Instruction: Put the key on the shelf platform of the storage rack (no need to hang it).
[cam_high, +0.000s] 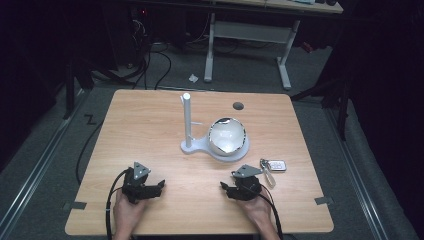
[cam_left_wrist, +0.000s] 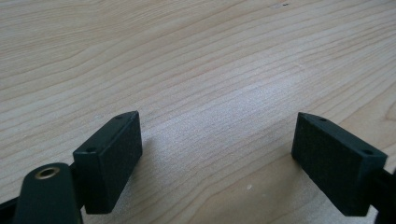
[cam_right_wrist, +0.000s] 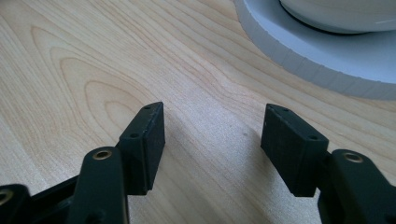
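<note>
Keys (cam_high: 272, 166) lie beside low, gaping right tongs (cam_high: 226, 188).

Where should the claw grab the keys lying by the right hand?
Probably by the white fob, the widest flat part of the keys, which lie flat on the table close to the right claw. Come straight down from above with the jaws open across its narrow width, since nothing stands up to pinch from the side.

Setting: lab or test room. Evidence was a bare wooden table (cam_high: 150, 130) on grey carpet, loose cables (cam_high: 155, 70) across the floor, a height-adjustable desk (cam_high: 250, 35) behind, dark surroundings.
</note>
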